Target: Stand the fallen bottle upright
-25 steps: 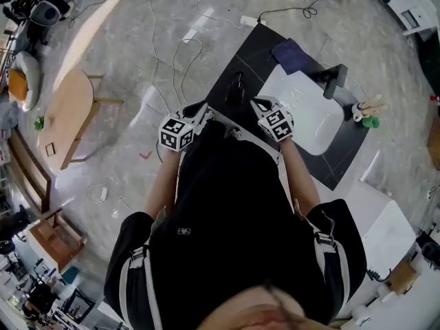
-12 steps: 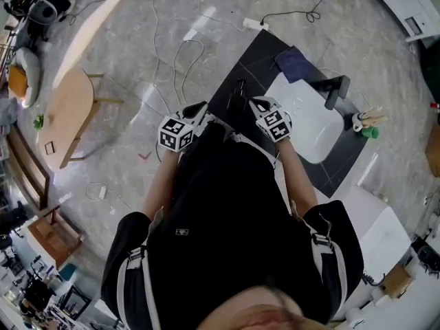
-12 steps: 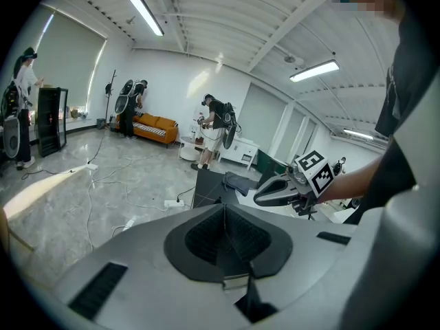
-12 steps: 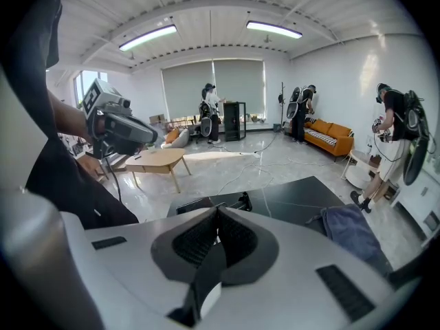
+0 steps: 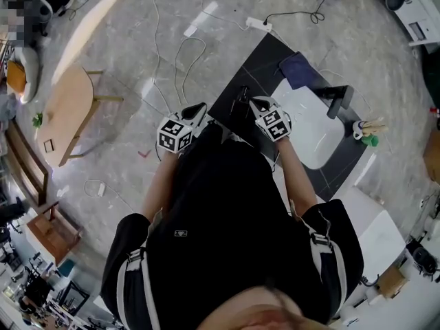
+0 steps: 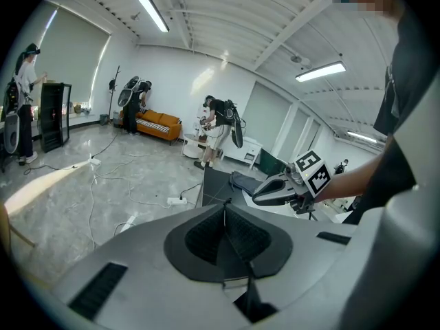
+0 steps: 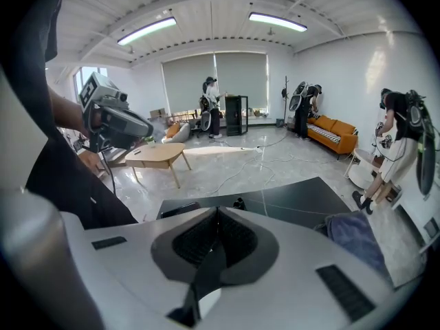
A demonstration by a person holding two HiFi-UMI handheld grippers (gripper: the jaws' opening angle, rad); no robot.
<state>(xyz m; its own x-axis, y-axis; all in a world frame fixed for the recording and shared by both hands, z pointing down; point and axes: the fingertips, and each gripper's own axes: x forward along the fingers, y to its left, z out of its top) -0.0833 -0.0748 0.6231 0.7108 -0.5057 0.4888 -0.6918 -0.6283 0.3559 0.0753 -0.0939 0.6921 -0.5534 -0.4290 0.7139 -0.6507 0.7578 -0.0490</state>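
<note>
No fallen bottle can be made out for certain. A small green and beige cluster (image 5: 366,126) sits at the far right edge of the black table (image 5: 230,91). My left gripper (image 5: 196,110) is held in front of the person's chest, off the table's left edge, with its jaws shut on nothing (image 6: 224,208). My right gripper (image 5: 258,104) hovers over the table's near edge, also shut and empty (image 7: 218,213). A small black object (image 5: 242,93) lies on the table just beyond the right gripper and shows in the right gripper view (image 7: 238,203).
A white mat (image 5: 309,126), a blue cloth (image 5: 297,69) and a black stand (image 5: 340,98) are on the table. On the floor lie cables (image 5: 180,53) and a power strip (image 5: 259,24). A wooden table (image 5: 65,112) stands left. Several people stand far back.
Both grippers stay at the chest, still shut. The head view has shifted slightly, so the table sits a little lower in the picture.
</note>
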